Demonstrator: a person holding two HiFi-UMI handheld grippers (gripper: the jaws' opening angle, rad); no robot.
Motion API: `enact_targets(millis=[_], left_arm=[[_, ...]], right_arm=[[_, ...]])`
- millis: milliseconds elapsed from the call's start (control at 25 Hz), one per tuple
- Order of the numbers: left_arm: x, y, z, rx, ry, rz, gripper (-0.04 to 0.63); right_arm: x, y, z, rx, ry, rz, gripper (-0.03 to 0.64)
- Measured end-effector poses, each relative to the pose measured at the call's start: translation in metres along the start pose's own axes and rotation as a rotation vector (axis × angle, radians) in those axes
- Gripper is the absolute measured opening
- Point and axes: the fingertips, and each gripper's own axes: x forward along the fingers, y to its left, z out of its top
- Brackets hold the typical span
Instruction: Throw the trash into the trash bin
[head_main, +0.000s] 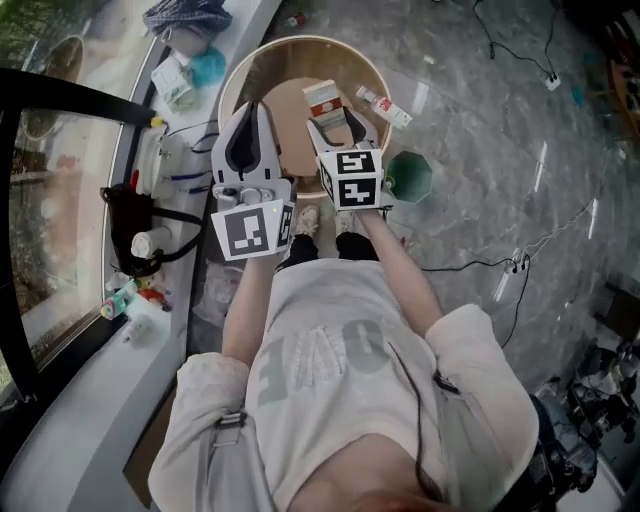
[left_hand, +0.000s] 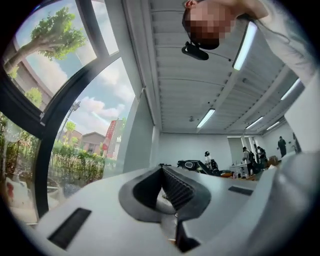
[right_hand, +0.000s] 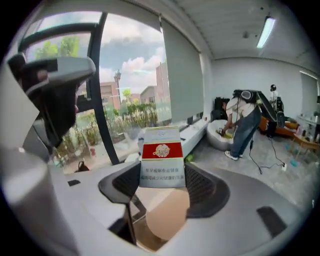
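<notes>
1. The red-and-white cardboard cigarette pack (right_hand: 161, 159) is clamped in the right gripper's (head_main: 338, 128) wide-set jaws, over the round beige trash bin (head_main: 300, 42).
2. The left gripper's (left_hand: 163, 175) jaws are closed, empty.
3. If released off-centre, the pack could be dropped outside the rim.

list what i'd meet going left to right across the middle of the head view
black bag → left gripper, jaws together → right gripper holding the red and white box → green container on the floor

Green container (head_main: 408, 177) on floor (head_main: 480, 130), blk bag (head_main: 127, 222) on sill (head_main: 75, 400)
</notes>
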Motion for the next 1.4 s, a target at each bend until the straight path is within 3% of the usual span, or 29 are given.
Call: enact_targets(millis=[200, 360, 720, 1000, 1160, 1400], left_arm=[[0.023, -0.005, 0.029, 0.014, -0.061, -0.046, 0.012], [0.031, -0.017, 0.037, 0.025, -0.078, -0.092, 0.012], [0.038, -0.031, 0.027, -0.009, -0.058, -0.180, 0.012], [0.053, -0.046, 0.012, -0.063, -0.030, -0.202, 0.012], [0.060, -0.091, -0.001, -0.046, -0.001, -0.282, 0.012], [0.077, -0.195, -0.032, -0.057, 0.035, -0.377, 0.012]], right_arm=[[-0.053, 0.017, 0.111, -0.005, -0.306, 0.045, 0.281], [-0.081, 0.017, 0.144, -0.020, -0.401, 0.033, 0.281], [-0.088, 0.022, 0.143, -0.050, -0.388, 0.012, 0.281], [-0.097, 0.003, 0.131, -0.063, -0.355, -0.036, 0.281], [-0.115, -0.040, 0.114, -0.038, -0.352, -0.103, 0.281], [-0.152, -0.144, 0.065, 0.063, -0.324, -0.194, 0.281]])
